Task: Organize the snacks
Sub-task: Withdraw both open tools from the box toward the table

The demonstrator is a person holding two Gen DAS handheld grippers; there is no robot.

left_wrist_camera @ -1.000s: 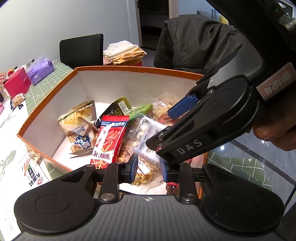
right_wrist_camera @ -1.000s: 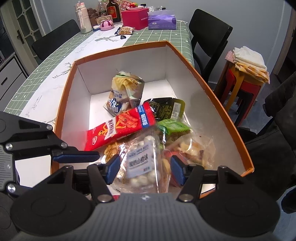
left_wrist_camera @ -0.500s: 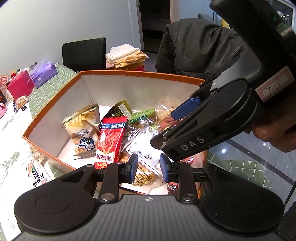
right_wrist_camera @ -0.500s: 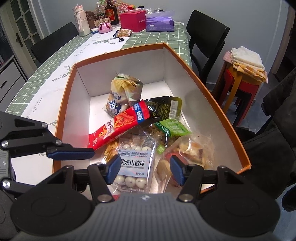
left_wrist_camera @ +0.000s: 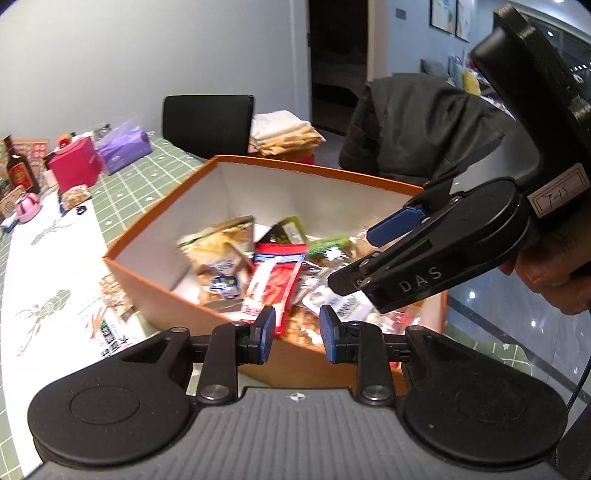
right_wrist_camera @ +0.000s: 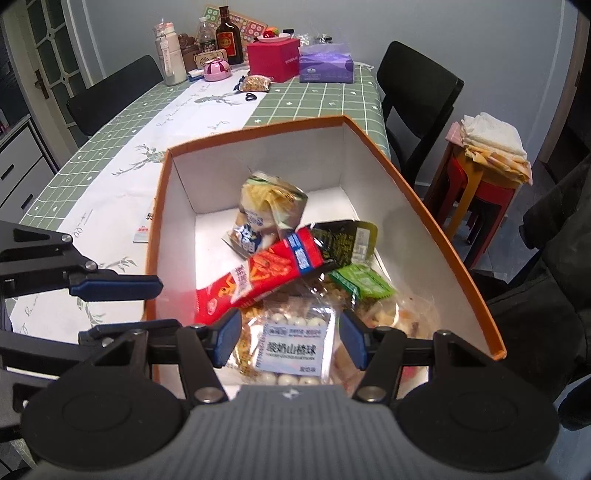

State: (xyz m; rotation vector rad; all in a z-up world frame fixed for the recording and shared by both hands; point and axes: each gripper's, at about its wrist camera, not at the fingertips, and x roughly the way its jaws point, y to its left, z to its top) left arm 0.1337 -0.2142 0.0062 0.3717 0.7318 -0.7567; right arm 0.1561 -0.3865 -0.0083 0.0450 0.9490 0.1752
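Note:
An orange box with white inside (right_wrist_camera: 436,218) (left_wrist_camera: 310,173) stands on the table and holds several snack packs: a red pack (right_wrist_camera: 262,277) (left_wrist_camera: 273,277), a chip bag (right_wrist_camera: 273,206) (left_wrist_camera: 218,251), a dark pack (right_wrist_camera: 347,240), a green pack (right_wrist_camera: 362,282) and a clear pack of white balls (right_wrist_camera: 291,343). My right gripper (right_wrist_camera: 290,339) is open and empty above the box's near end. My left gripper (left_wrist_camera: 297,334) is open a little and empty, just outside the box's near wall. The right gripper also shows in the left wrist view (left_wrist_camera: 373,254).
A green checked tablecloth (right_wrist_camera: 314,99) covers the table. At its far end stand a red box (right_wrist_camera: 273,59), a purple tissue pack (right_wrist_camera: 325,62), bottles (right_wrist_camera: 229,35) and a pink pot (right_wrist_camera: 216,70). Black chairs (right_wrist_camera: 417,96) and a stool with folded cloths (right_wrist_camera: 491,144) stand around. A snack pack (left_wrist_camera: 110,328) lies left of the box.
Both grippers have pulled back and up from the box. The left gripper's fingers have opened a bit wider. The clear ball pack now lies flat in the box.

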